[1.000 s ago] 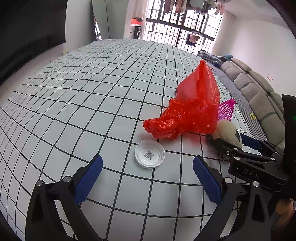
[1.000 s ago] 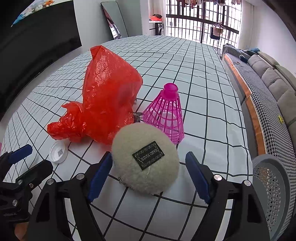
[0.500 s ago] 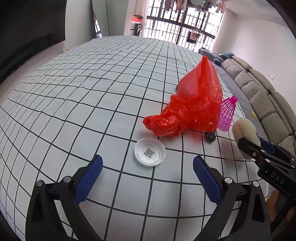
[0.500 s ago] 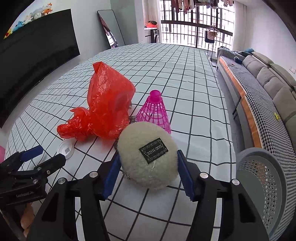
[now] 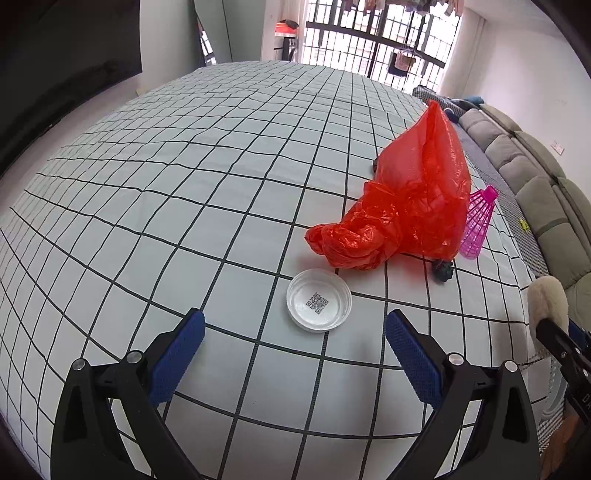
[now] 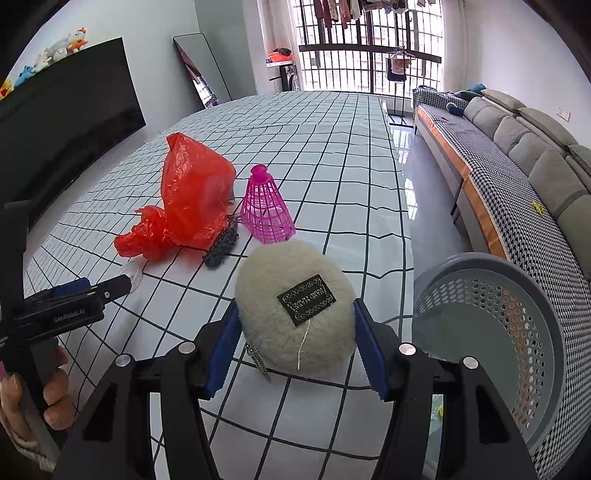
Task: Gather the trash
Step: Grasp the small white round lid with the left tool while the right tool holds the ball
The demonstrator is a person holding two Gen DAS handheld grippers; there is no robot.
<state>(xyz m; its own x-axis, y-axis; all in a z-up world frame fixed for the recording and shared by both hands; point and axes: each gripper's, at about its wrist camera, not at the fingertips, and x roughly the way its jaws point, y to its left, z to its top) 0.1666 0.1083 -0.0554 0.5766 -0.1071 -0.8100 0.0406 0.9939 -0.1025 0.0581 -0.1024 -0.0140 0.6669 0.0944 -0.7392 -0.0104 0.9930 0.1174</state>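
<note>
Right wrist view: right gripper (image 6: 295, 341) clamps the fluffy pouch (image 6: 293, 314); I carry it right, over the basket (image 6: 546, 317), before releasing.

A home living room. A grey sofa (image 6: 532, 147), a wall television (image 6: 66, 122) and, seemingly, laundry (image 6: 343, 9) behind barred windows show it.
</note>
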